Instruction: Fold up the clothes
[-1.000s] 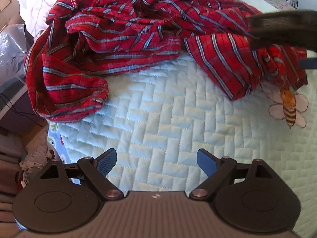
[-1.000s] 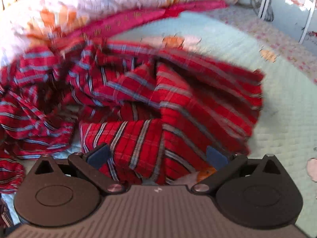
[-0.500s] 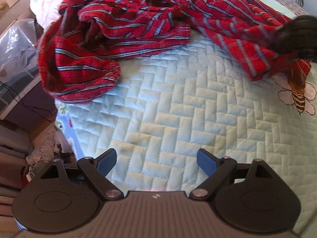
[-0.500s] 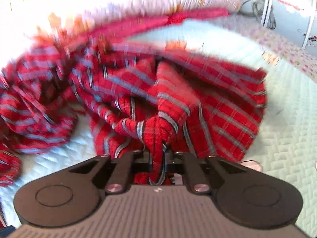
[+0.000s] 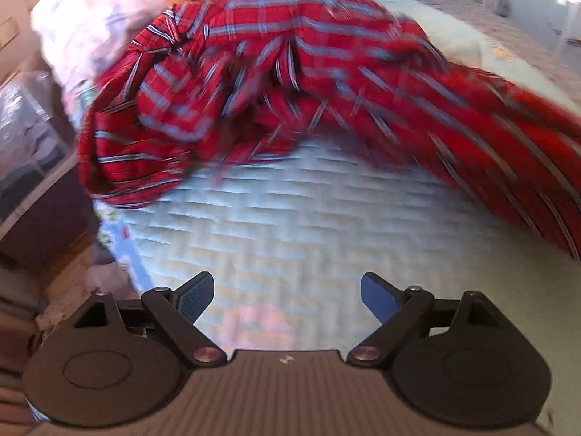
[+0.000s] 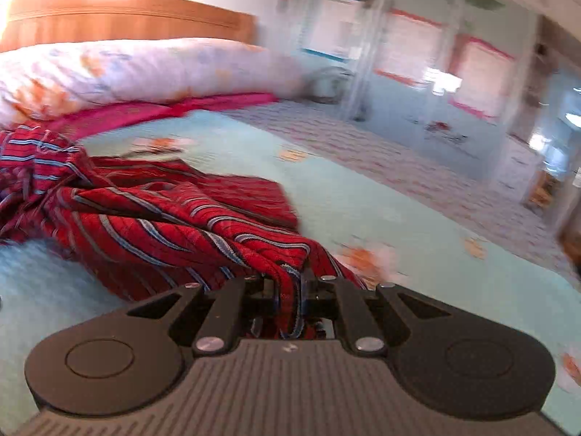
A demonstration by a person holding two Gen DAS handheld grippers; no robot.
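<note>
A red plaid shirt (image 5: 290, 83) lies crumpled across the pale quilted bedspread (image 5: 290, 225), blurred by motion in the left wrist view. My left gripper (image 5: 287, 296) hovers open over bare quilt short of the shirt, nothing between its blue pads. In the right wrist view my right gripper (image 6: 287, 290) is shut on a bunched fold of the red plaid shirt (image 6: 163, 225). The cloth stretches from the jaws back to the left toward the rest of the heap.
A floral duvet (image 6: 145, 69) and a pink sheet (image 6: 163, 110) lie at the head of the bed under a wooden headboard (image 6: 127, 18). Wardrobe doors (image 6: 435, 83) stand beyond the bed's right side. The bed's left edge (image 5: 120, 247) drops to clutter on the floor.
My right gripper closed on a fold of the shirt and pulled it to the right, stretching the cloth out. The left gripper stayed open and tilted up, now facing the heap.
</note>
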